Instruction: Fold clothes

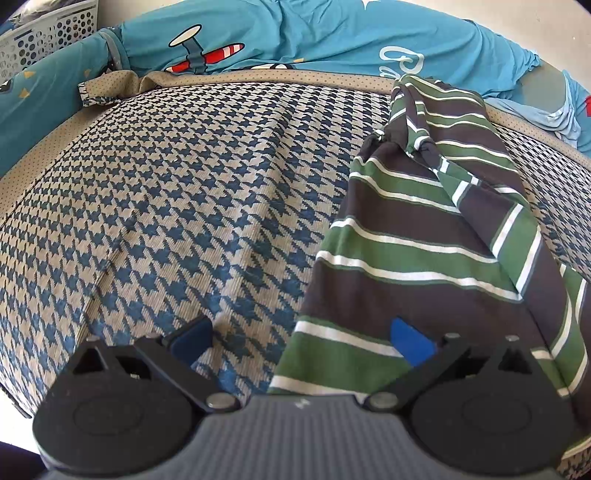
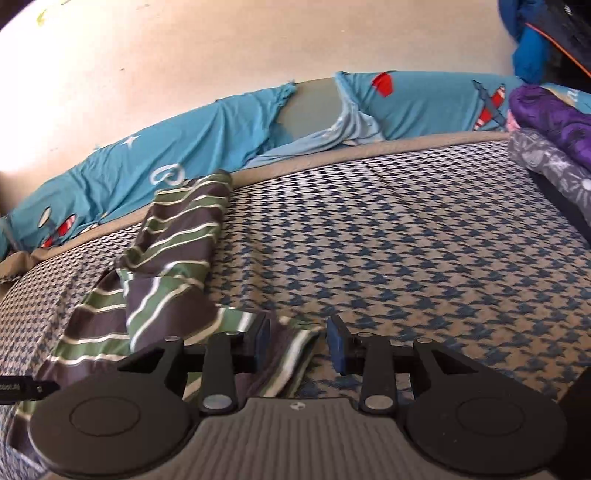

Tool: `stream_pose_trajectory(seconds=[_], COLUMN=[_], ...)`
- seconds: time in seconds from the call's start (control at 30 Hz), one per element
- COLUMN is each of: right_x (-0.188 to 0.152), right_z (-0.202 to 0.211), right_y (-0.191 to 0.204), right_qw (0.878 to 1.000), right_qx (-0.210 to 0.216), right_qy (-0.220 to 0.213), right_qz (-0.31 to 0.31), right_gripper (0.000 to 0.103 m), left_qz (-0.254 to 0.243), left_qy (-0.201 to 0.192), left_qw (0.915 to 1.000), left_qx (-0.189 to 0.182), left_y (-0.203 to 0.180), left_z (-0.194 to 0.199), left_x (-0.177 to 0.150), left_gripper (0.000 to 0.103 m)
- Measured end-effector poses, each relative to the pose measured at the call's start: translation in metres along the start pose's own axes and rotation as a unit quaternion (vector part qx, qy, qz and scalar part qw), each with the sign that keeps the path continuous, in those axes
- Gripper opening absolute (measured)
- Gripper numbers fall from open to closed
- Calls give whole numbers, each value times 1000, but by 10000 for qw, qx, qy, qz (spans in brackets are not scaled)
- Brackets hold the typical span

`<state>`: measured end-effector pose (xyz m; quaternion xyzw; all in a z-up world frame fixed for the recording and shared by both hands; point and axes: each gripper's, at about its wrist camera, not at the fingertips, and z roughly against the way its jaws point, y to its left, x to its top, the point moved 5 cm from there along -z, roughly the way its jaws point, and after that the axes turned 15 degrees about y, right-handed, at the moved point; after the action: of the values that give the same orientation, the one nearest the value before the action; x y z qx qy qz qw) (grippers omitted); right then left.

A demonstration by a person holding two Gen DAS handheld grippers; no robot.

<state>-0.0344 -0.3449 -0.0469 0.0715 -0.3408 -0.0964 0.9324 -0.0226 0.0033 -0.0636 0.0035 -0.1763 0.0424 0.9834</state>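
A garment (image 1: 424, 240) striped in dark brown, green and white lies crumpled on the houndstooth bed cover (image 1: 166, 206). In the left wrist view it fills the right side. My left gripper (image 1: 301, 341) is wide open just above the cover, its right pad (image 1: 412, 345) over the garment's near edge and its left pad over bare cover. In the right wrist view the garment (image 2: 170, 251) stretches from far left down to my right gripper (image 2: 300, 341). That gripper is open, with a striped corner (image 2: 291, 354) lying loose between its pads.
Teal aeroplane-print bedding (image 1: 332, 33) is bunched along the far edge by a pale wall (image 2: 221, 55). A white perforated basket (image 1: 48, 33) stands at far left. Purple and grey folded fabrics (image 2: 550, 136) are stacked on the right. Bare houndstooth cover (image 2: 424, 240) lies to the garment's right.
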Motion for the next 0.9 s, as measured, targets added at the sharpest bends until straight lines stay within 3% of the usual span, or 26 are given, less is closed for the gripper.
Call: stream_pose_trajectory(seconds=[0.17,0.3,0.6,0.9], right_x=[-3,-5,-6,-6], right_z=[-13,-20,-22,20], right_y=[-7,2,13,55], right_qw=[9990,9998,9994,9952], right_qx=[227,152,155,725], right_qy=[219,152,175,-111], right_qz=[-314,-13,266,653], right_gripper=[33,34,7,7], left_qz=[33,13,63,219], left_qy=[8,6,2,31], left_qw=[10000,10000,10000,9997], left_qx=[6,40,-18,-126], left_y=[0,-1,1,7], left_z=[-1,-1,0,2], left_x=[0,0,1,1], left_gripper=[103,103,103,103])
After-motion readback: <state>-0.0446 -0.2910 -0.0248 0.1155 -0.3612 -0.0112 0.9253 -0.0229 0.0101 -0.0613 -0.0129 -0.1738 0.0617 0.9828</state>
